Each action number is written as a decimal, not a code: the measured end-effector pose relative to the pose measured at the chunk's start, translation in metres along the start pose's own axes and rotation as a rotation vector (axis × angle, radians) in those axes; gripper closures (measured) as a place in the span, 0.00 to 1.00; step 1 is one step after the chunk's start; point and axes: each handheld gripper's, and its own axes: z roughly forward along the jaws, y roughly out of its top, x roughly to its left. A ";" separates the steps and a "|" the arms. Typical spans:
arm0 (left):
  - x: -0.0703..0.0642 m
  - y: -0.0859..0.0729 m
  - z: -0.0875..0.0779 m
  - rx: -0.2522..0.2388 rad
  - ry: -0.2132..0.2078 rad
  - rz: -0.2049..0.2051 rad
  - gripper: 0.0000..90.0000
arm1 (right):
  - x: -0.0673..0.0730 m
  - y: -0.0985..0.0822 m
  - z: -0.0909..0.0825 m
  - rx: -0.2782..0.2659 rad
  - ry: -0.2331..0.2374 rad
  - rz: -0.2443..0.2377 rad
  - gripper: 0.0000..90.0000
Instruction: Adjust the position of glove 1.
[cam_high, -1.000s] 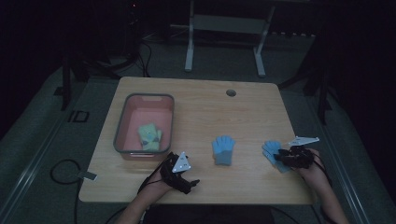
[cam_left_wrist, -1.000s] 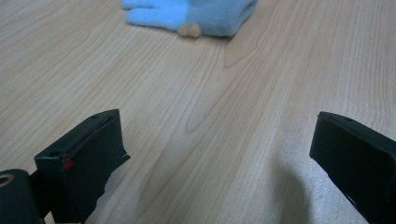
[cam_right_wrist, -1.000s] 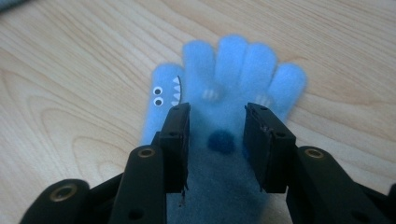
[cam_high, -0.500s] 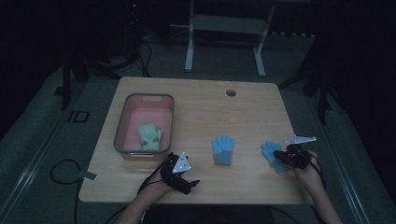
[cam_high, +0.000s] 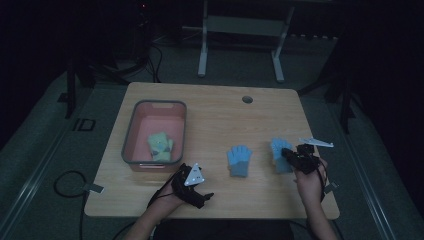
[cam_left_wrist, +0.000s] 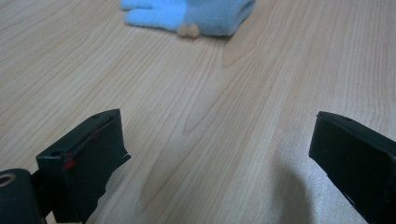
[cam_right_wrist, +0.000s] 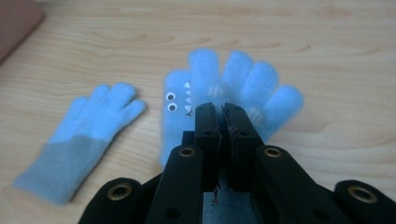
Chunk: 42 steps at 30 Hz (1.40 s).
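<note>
held glove (cam_right_wrist: 233, 84): light blue, white googly eyes + white zigzag teeth | other glove (cam_right_wrist: 84, 140): light blue fingers, grey-blue cuff | bin (cam_high: 131, 135): pink inside, grey rim | bin gloves (cam_high: 160, 146): pale green | tabletop (cam_high: 220, 120): light wood grain | tools (cam_right_wrist: 223, 109): black

Dim lab: cabled floor (cam_high: 75, 182), equipment stand (cam_high: 240, 30)

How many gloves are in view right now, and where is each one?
3. One blue glove lies flat mid-table; a second blue glove is pinched in the right gripper; a pale green glove sits in the pink bin, possibly covering another.
</note>
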 end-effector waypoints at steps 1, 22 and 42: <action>0.000 0.000 0.000 0.000 0.000 0.001 0.04 | 0.003 -0.002 0.003 -0.001 -0.011 0.012 0.95; -0.002 -0.001 0.000 -0.001 -0.006 0.017 0.04 | -0.001 -0.028 0.037 0.097 -0.079 0.048 0.81; -0.002 -0.001 0.001 -0.002 -0.010 0.021 0.04 | -0.042 -0.012 0.028 0.128 0.294 -0.388 0.70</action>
